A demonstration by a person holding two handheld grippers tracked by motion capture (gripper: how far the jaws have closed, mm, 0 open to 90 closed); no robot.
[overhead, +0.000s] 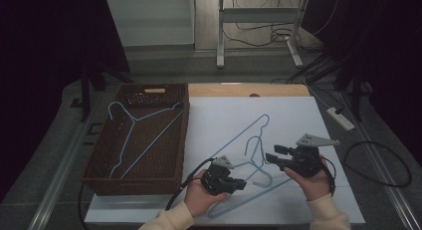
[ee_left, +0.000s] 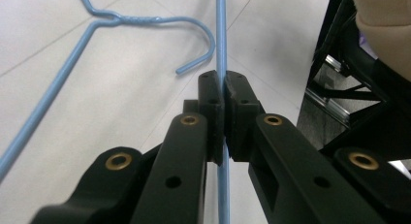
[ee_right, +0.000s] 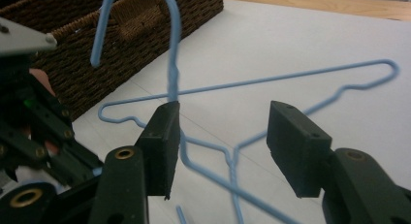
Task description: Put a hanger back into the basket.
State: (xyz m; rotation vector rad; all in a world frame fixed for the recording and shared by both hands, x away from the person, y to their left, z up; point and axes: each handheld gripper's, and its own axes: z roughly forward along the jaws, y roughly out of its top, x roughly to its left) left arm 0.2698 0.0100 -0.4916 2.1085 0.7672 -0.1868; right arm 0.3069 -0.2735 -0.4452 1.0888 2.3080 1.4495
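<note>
Mostly dim high view; two blue wire hangers overlap on the white sheet point(overhead: 298, 120) and it's hard to tell which wire belongs to which. Left gripper point(overhead: 242, 184) is clenched on a straight wire of the held hanger point(ee_left: 221, 40); the wire runs on past the jaws, cut off at both frame edges in the left gripper view. Second hanger point(overhead: 249, 135) lies just beyond, its hook point(ee_left: 203, 35) near the left jaws. Right gripper point(ee_right: 223, 141) is released, jaws apart, nothing pinched; a hanger neck passes just beside its one pad. Wicker basket point(overhead: 176, 140) sits left of the sheet, holding a third hanger point(overhead: 132, 135). Open room on the sheet's far right. Both hands low, near the front edge, grippers pointing toward each other.
</note>
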